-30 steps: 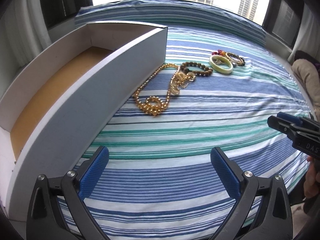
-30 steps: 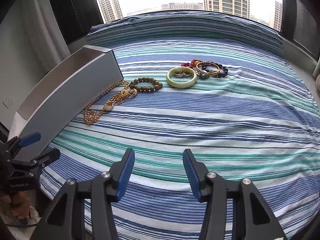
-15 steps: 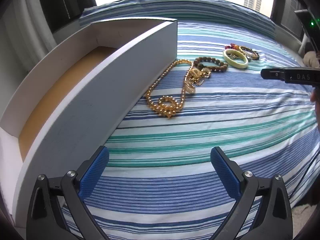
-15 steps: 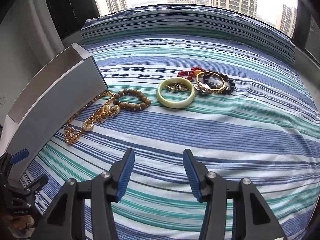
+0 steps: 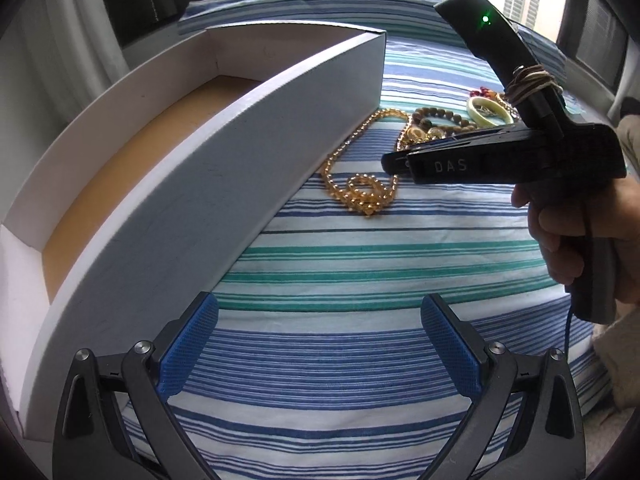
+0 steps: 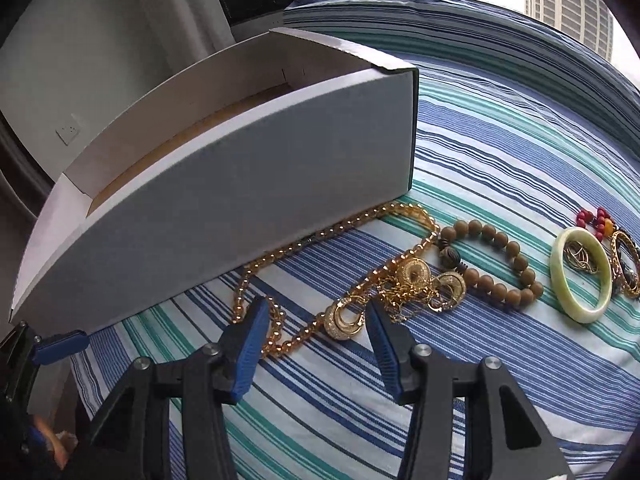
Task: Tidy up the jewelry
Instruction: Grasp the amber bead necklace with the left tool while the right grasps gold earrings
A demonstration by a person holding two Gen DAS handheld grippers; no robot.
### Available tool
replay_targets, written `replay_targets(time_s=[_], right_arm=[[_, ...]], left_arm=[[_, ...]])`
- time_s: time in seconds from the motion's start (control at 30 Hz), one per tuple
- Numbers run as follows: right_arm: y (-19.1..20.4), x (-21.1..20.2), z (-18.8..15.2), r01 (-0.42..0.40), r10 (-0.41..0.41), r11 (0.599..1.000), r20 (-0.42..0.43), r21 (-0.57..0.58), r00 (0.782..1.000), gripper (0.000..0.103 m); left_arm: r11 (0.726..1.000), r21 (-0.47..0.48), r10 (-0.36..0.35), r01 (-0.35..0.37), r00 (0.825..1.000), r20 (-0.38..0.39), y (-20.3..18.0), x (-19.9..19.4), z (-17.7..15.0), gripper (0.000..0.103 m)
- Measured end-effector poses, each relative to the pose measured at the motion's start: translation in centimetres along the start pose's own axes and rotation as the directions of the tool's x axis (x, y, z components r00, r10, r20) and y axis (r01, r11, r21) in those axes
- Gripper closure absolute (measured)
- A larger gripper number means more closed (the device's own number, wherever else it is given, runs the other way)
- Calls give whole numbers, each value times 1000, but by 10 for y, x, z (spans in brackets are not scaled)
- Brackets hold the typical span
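Observation:
A gold bead necklace with gold ring pendants lies on the striped bedspread, close against the white box. My right gripper hangs just over its near loop. Its jaws are closing, with beads and a pendant between the blue pads, and the pads do not press on them. In the left wrist view the right gripper shows side-on above the necklace, held by a hand. My left gripper is open and empty beside the box.
Further right lie a brown wooden bead bracelet, a pale green bangle with a thin chain inside it, red beads and a gold and dark bracelet. The box is open-topped with a tan floor.
The right gripper swung left and down from the middle of the bed to the gold necklace by the box, and its jaws narrowed. The left gripper stayed almost still.

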State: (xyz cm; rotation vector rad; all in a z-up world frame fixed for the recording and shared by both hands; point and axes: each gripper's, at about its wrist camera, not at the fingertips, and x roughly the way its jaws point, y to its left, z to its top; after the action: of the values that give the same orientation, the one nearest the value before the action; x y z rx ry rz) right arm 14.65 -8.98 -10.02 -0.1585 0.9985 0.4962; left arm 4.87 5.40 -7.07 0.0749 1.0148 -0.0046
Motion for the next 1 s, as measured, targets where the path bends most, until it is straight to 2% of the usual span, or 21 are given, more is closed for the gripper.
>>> replay_targets(time_s=[0.03, 0.1, 0.13, 0.37, 0.47, 0.57, 0.6, 0.7, 0.77, 0.8, 0.83, 0.9, 0.93, 0.97, 1.0], right_arm=[[-1, 3, -2, 16, -16, 1000, -10, -8, 1000, 75], [-5, -2, -7, 24, -24, 1000, -17, -4, 1000, 90], [-8, -7, -10, 18, -17, 1000, -23, 13, 1000, 91], [-32, -58, -63, 36, -31, 996, -53, 83, 998, 91], [-48, -76, -94, 68, -58, 989, -84, 132, 995, 91], [-64, -91, -119, 129, -110, 972, -103, 199, 989, 83], [-67, -97, -126, 134, -116, 965, -93, 225, 989, 72], [-74, -112, -140, 118, -105, 946, -60, 301, 993, 70], [-78, -118, -146, 99, -92, 935, -36, 339, 995, 70], [-84, -117, -153, 89, -87, 932, -23, 350, 996, 70], [-82, -119, -154, 82, -83, 931, -12, 355, 996, 70], [-81, -125, -156, 76, -84, 932, 8, 354, 996, 70], [-82, -128, -155, 77, -88, 933, 15, 352, 996, 70], [-84, -131, -157, 81, -94, 933, 20, 349, 995, 70], [-85, -135, -157, 86, -101, 934, 25, 348, 995, 70]], left_arm=[[1000, 3, 1, -1, 1000, 0, 0, 0, -1, 2], [1000, 7, 3, -3, 1000, -8, 0, 3, -2, 2], [1000, 7, 0, 0, 1000, -15, -1, 5, -2, 2], [998, 53, -16, 17, 1000, -5, -10, 9, 5, 2], [991, 110, -79, 78, 997, 3, -21, 15, 17, 2], [978, 159, -139, 137, 990, 7, -37, 31, 39, 2], [975, 171, -148, 144, 989, 10, -43, 39, 47, 2], [971, 203, -128, 123, 992, 8, -60, 69, 67, 4], [971, 222, -92, 93, 996, -15, -67, 89, 73, 14], [972, 207, -114, 111, 994, -1, -65, 92, 75, 15], [975, 184, -123, 121, 992, -2, -62, 94, 77, 20], [976, 141, -166, 166, 986, -9, -54, 92, 76, 47], [977, 145, -158, 157, 987, -5, -52, 89, 74, 75], [974, 155, -167, 167, 986, -15, -51, 86, 70, 83], [973, 153, -172, 174, 985, -26, -48, 82, 66, 83]])
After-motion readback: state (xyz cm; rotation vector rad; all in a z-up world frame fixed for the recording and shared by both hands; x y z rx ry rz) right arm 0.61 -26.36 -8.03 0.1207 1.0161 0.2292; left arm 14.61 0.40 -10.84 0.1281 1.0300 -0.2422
